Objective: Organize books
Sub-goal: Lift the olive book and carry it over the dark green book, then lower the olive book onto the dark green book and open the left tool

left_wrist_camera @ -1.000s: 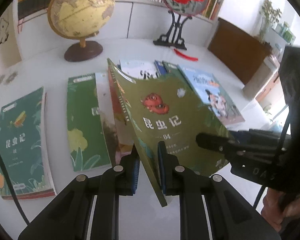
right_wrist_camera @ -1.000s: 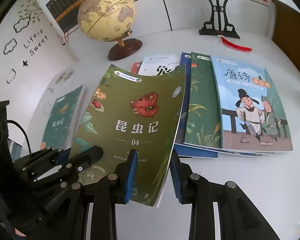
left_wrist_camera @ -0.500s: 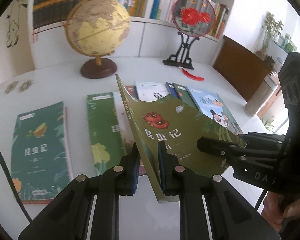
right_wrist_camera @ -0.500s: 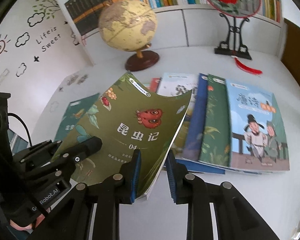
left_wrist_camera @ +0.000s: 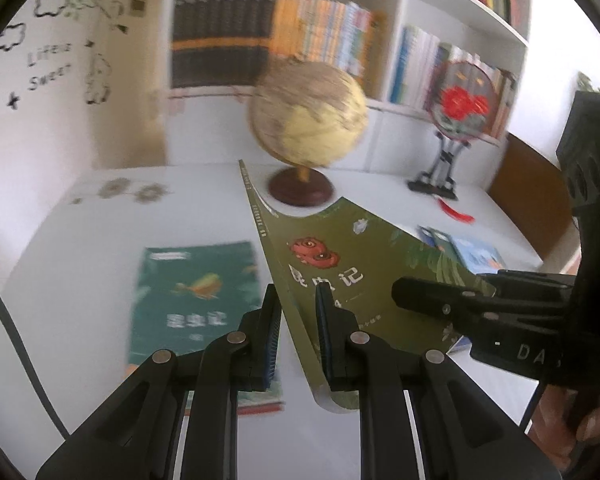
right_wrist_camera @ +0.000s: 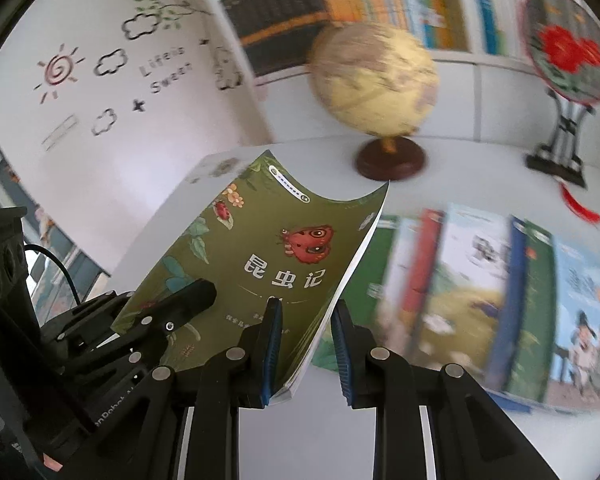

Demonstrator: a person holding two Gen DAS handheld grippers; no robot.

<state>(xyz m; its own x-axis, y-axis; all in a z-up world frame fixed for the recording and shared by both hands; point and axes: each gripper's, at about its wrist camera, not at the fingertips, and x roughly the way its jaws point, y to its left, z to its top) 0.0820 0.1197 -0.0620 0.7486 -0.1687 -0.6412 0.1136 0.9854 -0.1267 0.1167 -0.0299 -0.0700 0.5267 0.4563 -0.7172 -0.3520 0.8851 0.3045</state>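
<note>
Left wrist view: left gripper (left_wrist_camera: 298,336) at bottom centre, fingers either side of the spine edge of an olive-green book (left_wrist_camera: 340,276) raised off the white table (left_wrist_camera: 80,248). Right pad against the cover; a sliver of gap on the left side, so cannot tell whether actually clamped. Book tilted, top corner reaching toward mid-frame, cover with a red moth facing right. Right gripper (left_wrist_camera: 440,300) entering from the right edge, one dark finger lying across the cover's lower right corner. Flat on the table at lower left, a teal book (left_wrist_camera: 192,300), blurred. Behind the raised book, a globe (left_wrist_camera: 306,120) on a dark round base; right of it a round fan on a black stand (left_wrist_camera: 458,108). More books (left_wrist_camera: 468,252) flat at mid-right. Bookshelf (left_wrist_camera: 300,36) across the top.

Right wrist view: right gripper (right_wrist_camera: 306,348) at bottom centre, left pad on the olive-green book's (right_wrist_camera: 260,256) cover, right pad standing apart from the page edge; grip not clear, cannot tell. Book held up at centre left, bowed, cover facing the camera. Left gripper (right_wrist_camera: 172,312) at lower left, finger over the cover's lower left corner. Row of overlapping books (right_wrist_camera: 500,280) flat at right, blurred. Globe (right_wrist_camera: 374,80) at upper centre, fan (right_wrist_camera: 564,48) at upper right.
</note>
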